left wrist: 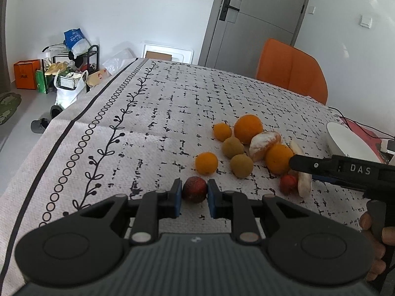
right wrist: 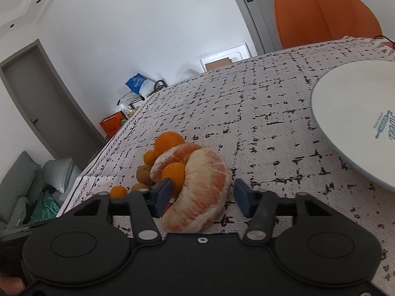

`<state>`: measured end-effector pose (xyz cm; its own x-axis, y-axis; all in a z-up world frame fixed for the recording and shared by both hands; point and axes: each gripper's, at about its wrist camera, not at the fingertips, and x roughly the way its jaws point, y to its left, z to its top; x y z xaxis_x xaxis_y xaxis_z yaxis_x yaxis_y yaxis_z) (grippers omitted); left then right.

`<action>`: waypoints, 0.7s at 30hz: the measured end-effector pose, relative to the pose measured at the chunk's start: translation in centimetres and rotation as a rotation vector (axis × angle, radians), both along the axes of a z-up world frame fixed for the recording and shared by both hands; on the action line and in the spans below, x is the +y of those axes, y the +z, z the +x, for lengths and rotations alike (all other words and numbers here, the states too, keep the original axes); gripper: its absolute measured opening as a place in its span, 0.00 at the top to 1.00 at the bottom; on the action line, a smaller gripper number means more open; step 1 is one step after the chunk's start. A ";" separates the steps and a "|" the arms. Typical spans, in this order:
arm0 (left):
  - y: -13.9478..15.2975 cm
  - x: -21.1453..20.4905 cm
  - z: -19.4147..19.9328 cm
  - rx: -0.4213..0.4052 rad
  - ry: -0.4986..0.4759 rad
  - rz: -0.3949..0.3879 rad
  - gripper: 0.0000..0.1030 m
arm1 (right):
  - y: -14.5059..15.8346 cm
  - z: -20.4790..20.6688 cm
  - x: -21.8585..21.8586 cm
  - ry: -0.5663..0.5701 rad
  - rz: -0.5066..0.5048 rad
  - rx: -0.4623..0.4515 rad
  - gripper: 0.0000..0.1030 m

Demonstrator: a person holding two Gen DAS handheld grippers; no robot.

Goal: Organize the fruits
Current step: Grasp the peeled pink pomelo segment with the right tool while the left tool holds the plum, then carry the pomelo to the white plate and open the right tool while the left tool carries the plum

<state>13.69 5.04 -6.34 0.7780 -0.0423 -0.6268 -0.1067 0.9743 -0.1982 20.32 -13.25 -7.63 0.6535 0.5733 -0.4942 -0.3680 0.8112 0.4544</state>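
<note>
My left gripper (left wrist: 194, 194) is shut on a dark red round fruit (left wrist: 194, 187) that rests on the patterned tablecloth. My right gripper (right wrist: 203, 197) is open with a peeled citrus segment (right wrist: 205, 180) lying between its blue pads; a sliver of cloth shows beside the right pad. In the left wrist view the right gripper (left wrist: 302, 171) reaches in from the right around that pale segment (left wrist: 305, 185). Behind it lies a cluster: a large orange (left wrist: 248, 128), smaller oranges (left wrist: 206, 163), two brownish-green fruits (left wrist: 233, 147), a peeled half (left wrist: 265, 145) and a small red fruit (left wrist: 288, 183).
A white bowl (right wrist: 350, 123) stands on the table to the right of the fruit, also seen as the bowl (left wrist: 345, 140) at the right edge. An orange chair (left wrist: 291, 69) is at the far side. The table's left edge (left wrist: 74, 120) drops to a cluttered floor.
</note>
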 end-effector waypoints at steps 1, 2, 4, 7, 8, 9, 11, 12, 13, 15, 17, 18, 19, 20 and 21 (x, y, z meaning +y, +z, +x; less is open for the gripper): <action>0.1 0.0 -0.1 -0.002 0.000 0.000 0.80 | 0.0 0.1 -0.1 0.006 0.011 0.008 0.60; 0.2 0.0 -0.1 -0.005 0.000 0.004 0.80 | -0.1 0.1 -0.3 0.012 0.023 0.012 0.61; 0.3 -0.2 -0.1 -0.008 -0.006 0.014 0.80 | -0.1 0.1 -0.6 0.015 0.038 0.018 0.64; 0.6 -0.7 0.0 -0.019 -0.018 0.020 0.80 | 0.0 -0.2 -1.2 0.004 0.044 0.011 0.66; 0.8 -0.9 0.0 -0.023 -0.021 0.019 0.80 | 0.0 -0.2 -1.3 0.000 0.046 0.011 0.66; 0.9 -1.0 0.0 -0.027 -0.024 0.017 0.80 | 0.0 -0.3 -1.5 -0.003 0.049 0.011 0.66; 1.2 -1.4 0.1 -0.036 -0.031 0.015 0.80 | 0.2 -0.6 -1.9 -0.005 0.057 0.004 0.66; 1.4 -1.6 0.2 -0.040 -0.036 0.014 0.80 | 0.4 -0.8 -2.1 -0.006 0.060 -0.001 0.66; 1.5 -1.8 0.2 -0.045 -0.040 0.014 0.80 | 0.5 -0.9 -2.3 -0.008 0.063 -0.007 0.66; 1.8 -2.2 0.3 -0.054 -0.051 0.012 0.80 | 0.8 -1.2 -2.6 -0.017 0.068 -0.012 0.66; 2.3 -2.7 0.3 -0.067 -0.066 0.006 0.80 | 1.2 -1.5 -2.9 -0.029 0.072 -0.022 0.66; 2.5 -2.9 0.2 -0.073 -0.073 0.003 0.80 | 1.4 -1.8 -3.1 -0.036 0.073 -0.029 0.66; 2.8 -3.1 0.3 -0.079 -0.081 -0.005 0.80 | 1.7 -2.0 -3.4 -0.041 0.076 -0.037 0.66; 3.0 -3.3 0.3 -0.086 -0.090 -0.016 0.80 | 1.9 -2.2 -3.7 -0.046 0.079 -0.044 0.66; 3.2 -3.6 0.3 -0.092 -0.095 -0.020 0.80 | 2.1 -2.5 -4.1 -0.052 0.082 -0.052 0.66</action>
